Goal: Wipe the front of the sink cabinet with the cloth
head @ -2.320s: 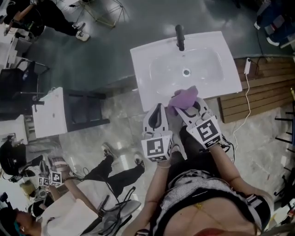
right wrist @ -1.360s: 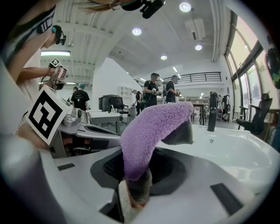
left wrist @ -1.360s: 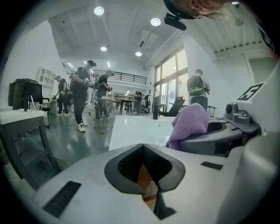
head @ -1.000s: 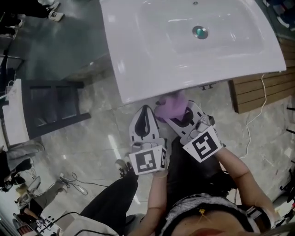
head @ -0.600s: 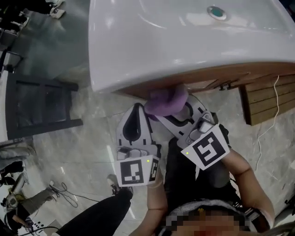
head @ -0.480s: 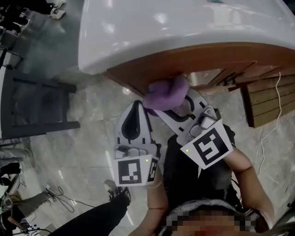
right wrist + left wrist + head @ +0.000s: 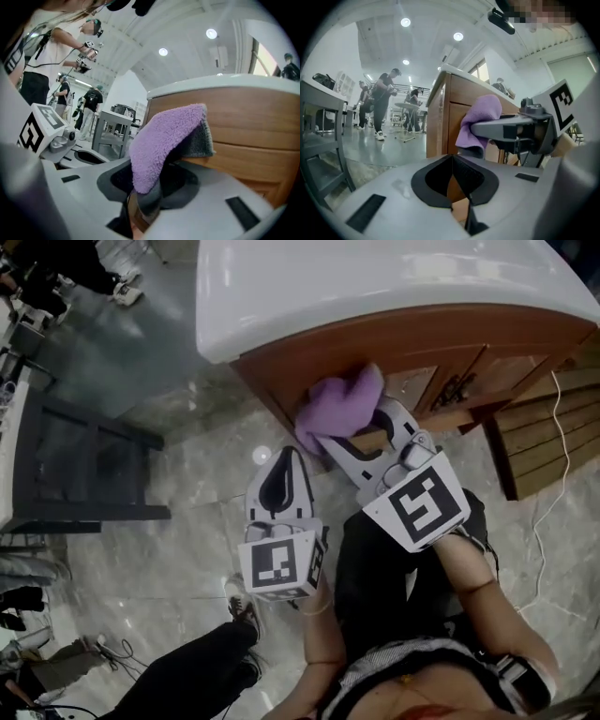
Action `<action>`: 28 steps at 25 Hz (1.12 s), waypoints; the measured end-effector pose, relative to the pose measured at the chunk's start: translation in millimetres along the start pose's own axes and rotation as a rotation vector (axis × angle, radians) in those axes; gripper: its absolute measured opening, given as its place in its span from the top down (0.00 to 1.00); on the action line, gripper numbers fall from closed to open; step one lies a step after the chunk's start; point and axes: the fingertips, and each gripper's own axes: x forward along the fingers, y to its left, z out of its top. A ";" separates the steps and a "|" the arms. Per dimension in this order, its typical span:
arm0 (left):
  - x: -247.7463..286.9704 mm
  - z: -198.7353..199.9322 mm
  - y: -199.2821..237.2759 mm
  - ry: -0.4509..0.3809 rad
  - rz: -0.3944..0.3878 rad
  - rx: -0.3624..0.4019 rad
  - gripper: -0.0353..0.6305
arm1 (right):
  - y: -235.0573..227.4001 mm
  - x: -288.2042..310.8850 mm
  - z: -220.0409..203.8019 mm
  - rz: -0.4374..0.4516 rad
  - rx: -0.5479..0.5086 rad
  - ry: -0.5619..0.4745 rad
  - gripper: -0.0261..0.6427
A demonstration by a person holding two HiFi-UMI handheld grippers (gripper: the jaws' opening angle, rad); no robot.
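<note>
The sink cabinet [image 7: 375, 348] has a brown wooden front under a white sink top [image 7: 309, 287]. A purple cloth [image 7: 339, 407] is held against the left part of that front, with my right gripper [image 7: 349, 435] shut on it. In the right gripper view the cloth [image 7: 164, 136] drapes over the jaws and touches the wood panels [image 7: 253, 126]. My left gripper [image 7: 279, 486] hangs lower and to the left of it, shut and holding nothing. The left gripper view shows its jaws [image 7: 452, 161] together, with the cloth [image 7: 480, 119] and the cabinet corner [image 7: 440, 117] ahead.
A dark metal stand [image 7: 94, 465] is on the marble floor to the left. A slatted wooden platform [image 7: 553, 437] and a white cable [image 7: 548, 521] lie to the right. Another person's leg [image 7: 187, 671] is at the bottom left. Several people stand far off [image 7: 382, 105].
The view has dropped from above the sink basin to the cabinet front. The right gripper carried the cloth down from the sink's rim onto the wooden front; the left gripper followed, staying shut.
</note>
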 end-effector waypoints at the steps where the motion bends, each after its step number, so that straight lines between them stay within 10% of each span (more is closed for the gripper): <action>1: -1.1 0.1 -1.1 0.000 -0.002 0.001 0.95 | 0.4 0.8 4.1 -0.016 -0.027 0.007 0.71; 10: -3.4 12.3 -11.1 -0.024 -0.023 -0.014 0.95 | 17.1 23.9 16.6 -0.006 -0.208 0.091 0.71; 28: -14.7 -1.9 -11.4 0.009 0.013 -0.001 0.95 | 13.0 22.9 18.4 -0.069 -0.175 -0.004 0.71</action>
